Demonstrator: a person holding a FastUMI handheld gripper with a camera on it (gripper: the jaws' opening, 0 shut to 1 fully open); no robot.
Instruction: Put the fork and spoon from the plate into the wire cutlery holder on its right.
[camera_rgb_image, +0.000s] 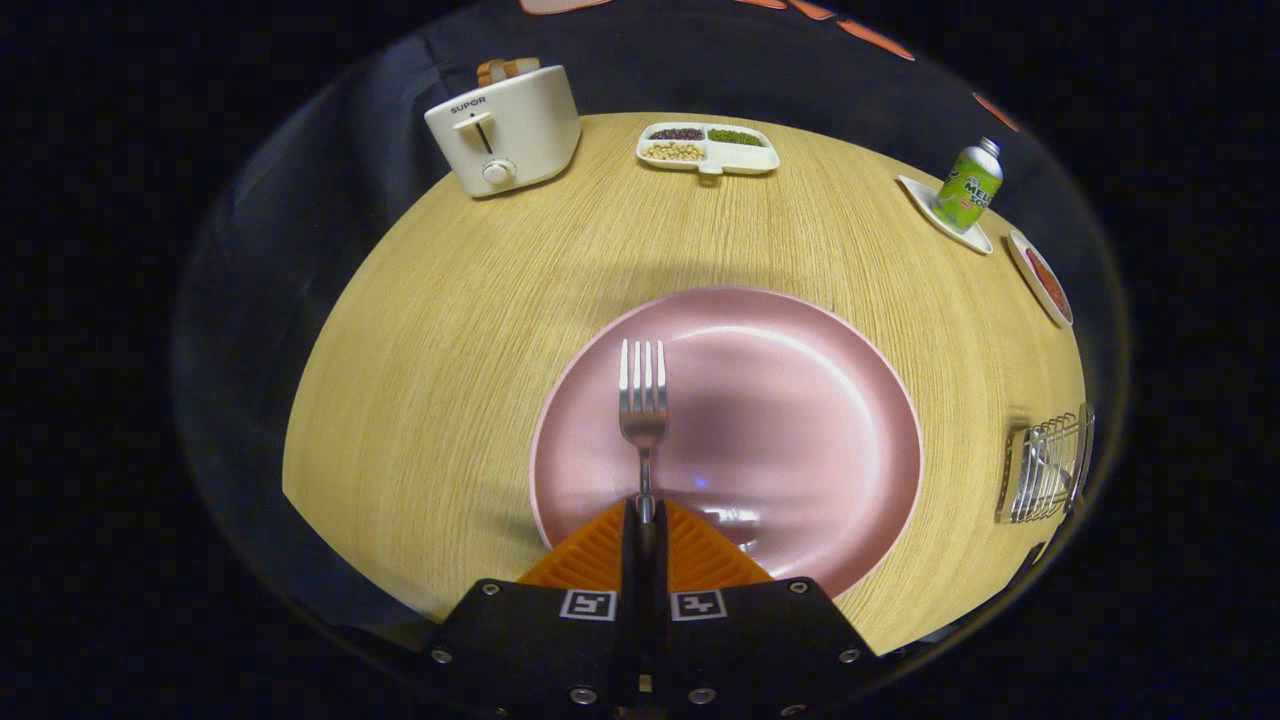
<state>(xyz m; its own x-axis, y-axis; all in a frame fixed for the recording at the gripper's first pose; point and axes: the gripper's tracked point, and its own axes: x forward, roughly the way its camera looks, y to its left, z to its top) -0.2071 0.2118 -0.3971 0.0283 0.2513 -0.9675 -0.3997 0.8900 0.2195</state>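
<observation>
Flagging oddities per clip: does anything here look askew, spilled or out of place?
Nothing stands out. The tool is shut on the silver metal fork over the round pink plate; the wire cutlery holder looks upright on the wooden table.

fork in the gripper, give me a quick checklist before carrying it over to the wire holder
1. Grip: gripper fingers closed on the fork handle: ok.
2. Fork lifted off the pink plate: cannot tell.
3. Fork in line with the fingers, tines pointing ahead: ok.
4. Wire cutlery holder in sight, right of the plate: ok.
5. Room inside the holder: cannot tell; something pale seems to sit in it.
6. Table between plate and holder free: ok.
</observation>
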